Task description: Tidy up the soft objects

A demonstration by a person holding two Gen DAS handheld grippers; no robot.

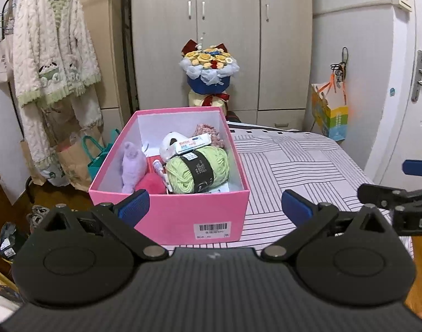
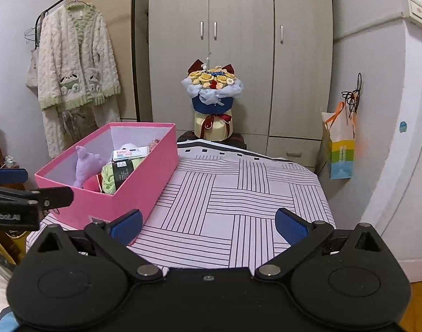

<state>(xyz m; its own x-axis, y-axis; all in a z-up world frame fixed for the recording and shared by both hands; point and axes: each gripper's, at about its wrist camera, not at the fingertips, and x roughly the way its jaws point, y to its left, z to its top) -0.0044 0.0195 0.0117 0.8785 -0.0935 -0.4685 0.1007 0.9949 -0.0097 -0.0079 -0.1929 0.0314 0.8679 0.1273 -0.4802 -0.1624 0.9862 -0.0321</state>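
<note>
Pink box [image 1: 183, 215] sits on striped bedspread [image 1: 294, 160], straight ahead of our left gripper [image 1: 213, 207] and ahead-left of our right gripper [image 2: 208, 222]. Inside box we see green yarn ball [image 1: 197, 170], purple plush [image 1: 132, 166], red plush [image 1: 151, 185], white plush [image 1: 168, 145], tissue pack [image 1: 193, 142] on top of yarn. Our left gripper spread wide, holds nothing, left pad just before box's near wall. Our right gripper also wide apart, empty, over bare bedspread; whether its left pad touches box we cannot tell.
</note>
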